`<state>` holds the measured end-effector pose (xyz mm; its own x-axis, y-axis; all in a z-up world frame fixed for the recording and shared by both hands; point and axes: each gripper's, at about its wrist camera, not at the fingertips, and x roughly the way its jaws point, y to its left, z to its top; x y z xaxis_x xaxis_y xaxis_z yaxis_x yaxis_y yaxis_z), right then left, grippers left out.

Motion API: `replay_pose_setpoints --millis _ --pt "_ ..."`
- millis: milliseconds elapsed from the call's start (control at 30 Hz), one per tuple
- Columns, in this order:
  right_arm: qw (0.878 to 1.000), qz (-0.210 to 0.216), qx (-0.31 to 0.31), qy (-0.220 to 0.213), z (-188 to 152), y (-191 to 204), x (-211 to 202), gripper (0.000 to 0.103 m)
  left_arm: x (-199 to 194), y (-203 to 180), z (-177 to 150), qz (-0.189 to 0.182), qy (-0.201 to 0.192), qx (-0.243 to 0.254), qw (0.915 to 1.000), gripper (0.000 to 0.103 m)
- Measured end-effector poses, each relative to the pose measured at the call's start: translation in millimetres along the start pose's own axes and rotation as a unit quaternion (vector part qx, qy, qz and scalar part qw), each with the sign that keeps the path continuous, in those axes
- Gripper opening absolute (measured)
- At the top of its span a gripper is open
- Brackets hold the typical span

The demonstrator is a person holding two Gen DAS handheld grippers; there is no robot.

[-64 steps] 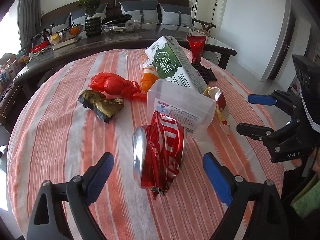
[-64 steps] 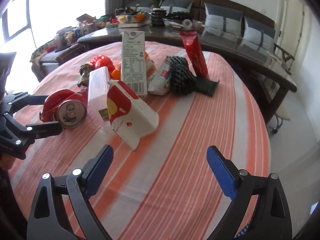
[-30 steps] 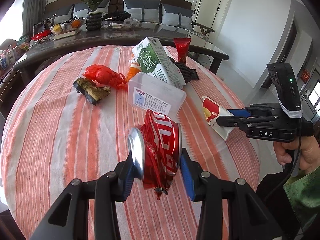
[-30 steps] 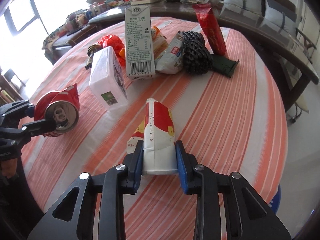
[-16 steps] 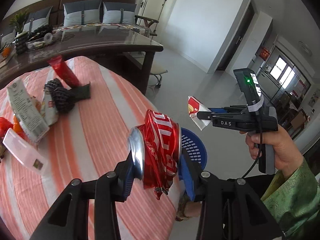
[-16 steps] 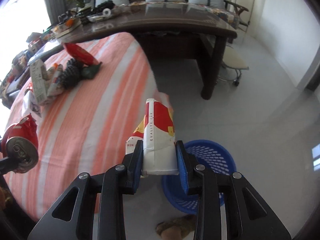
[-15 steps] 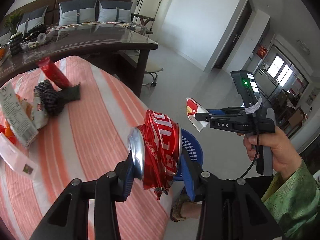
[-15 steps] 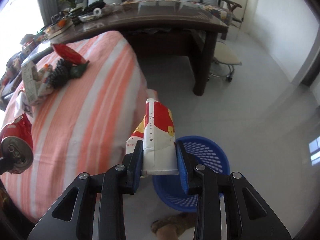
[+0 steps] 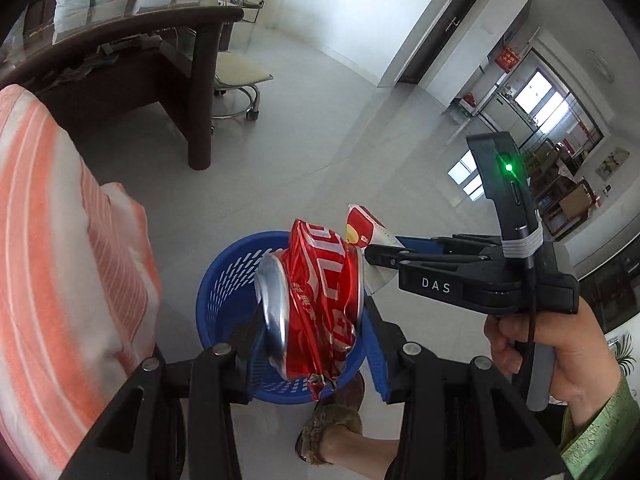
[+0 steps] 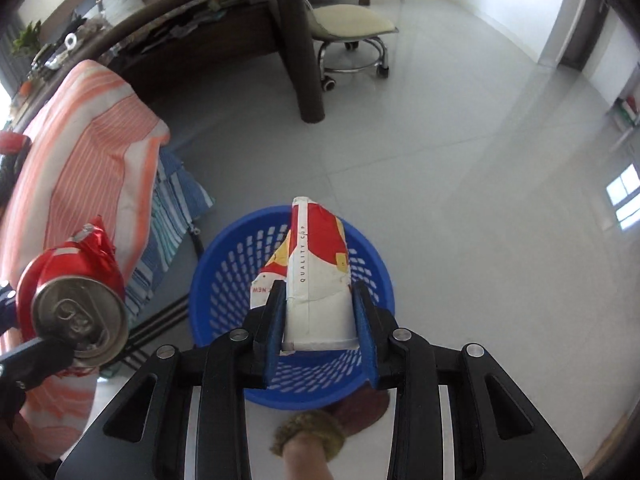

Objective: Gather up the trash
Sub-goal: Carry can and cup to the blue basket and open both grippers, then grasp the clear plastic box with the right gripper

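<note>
Hovering above the blue basket (image 10: 224, 264) on the floor, both tongs carry trash: the left tongs (image 9: 310, 354) are clamped on a crushed red can (image 9: 316, 300), and the right tongs (image 10: 320, 332) pinch a flattened red-and-white paper cup (image 10: 316, 272). In the right wrist view the cup hangs over the middle of the basket, so a release there looks safe. The can is the doubtful one: in that same view it sits at about nine o'clock from the basket, over the hanging edge of the striped cloth (image 10: 80, 160) of the desk rather than over the opening, though the left wrist view shows it lined up with the basket. Judged from that disagreement, letting go now could send the can onto the rim or the floor, where it would roll. The two tongs are also close, the cup's tip just beside the can at about one o'clock in the left view, so a careless move could knock them together. A slipper (image 9: 332, 420) on the person's foot rests just at the basket's six o'clock edge, and a stray drop could land on it. The light cup might flutter sideways.
</note>
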<state>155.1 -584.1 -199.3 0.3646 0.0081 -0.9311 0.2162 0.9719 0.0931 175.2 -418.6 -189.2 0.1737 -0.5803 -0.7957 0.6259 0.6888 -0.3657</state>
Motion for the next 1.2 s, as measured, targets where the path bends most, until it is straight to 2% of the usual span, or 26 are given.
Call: replay_pose_setpoints --millis 133,200,267,400,500,667,767,933,1067,1200 --pt "1.000 0.010 0.013 0.010 -0.6 -12.1 10.2 0.035 20.7 1.7 4.5 -0.002 0.012 0.001 0.9999 0.044" --pt "1.000 0.012 0.013 0.012 -3.4 -19.3 14.9 0.039 29.7 3.9 7.3 -0.009 0.018 -0.003 0.9998 0.048" --pt "1.000 0.019 0.015 0.015 -2.5 -22.9 21.1 0.040 36.7 4.5 13.0 -0.008 0.021 -0.007 0.9997 0.064" --pt "1.000 0.023 0.015 0.012 -3.3 -26.5 22.4 0.045 38.2 8.0 16.0 0.002 0.016 -0.014 0.9998 0.064" --pt "1.000 0.026 0.016 -0.002 -3.0 -27.5 14.6 0.048 21.8 6.1 10.2 0.010 -0.001 -0.011 0.9999 0.064" --pt "0.998 0.017 0.008 -0.060 -0.3 -19.8 -20.1 0.063 -41.5 -2.1 -9.0 0.020 -0.055 0.009 0.9982 0.064" --pt "0.994 0.005 -0.011 -0.112 1.0 -2.3 -52.0 0.066 -88.6 0.9 -35.2 0.029 -0.085 0.016 0.9958 0.065" --pt "0.982 0.010 -0.047 -0.184 -1.9 48.1 -93.1 0.070 -146.3 29.6 -92.9 0.082 -0.094 -0.001 0.9922 0.065" --pt "0.972 0.032 -0.105 -0.209 -10.3 113.0 -102.0 0.070 -182.7 66.6 -139.7 0.141 -0.095 -0.031 0.9849 0.065" --pt "0.959 0.073 -0.181 -0.207 -34.1 184.2 -98.6 0.070 -223.2 109.1 -175.2 0.190 -0.109 -0.077 0.9727 0.065"
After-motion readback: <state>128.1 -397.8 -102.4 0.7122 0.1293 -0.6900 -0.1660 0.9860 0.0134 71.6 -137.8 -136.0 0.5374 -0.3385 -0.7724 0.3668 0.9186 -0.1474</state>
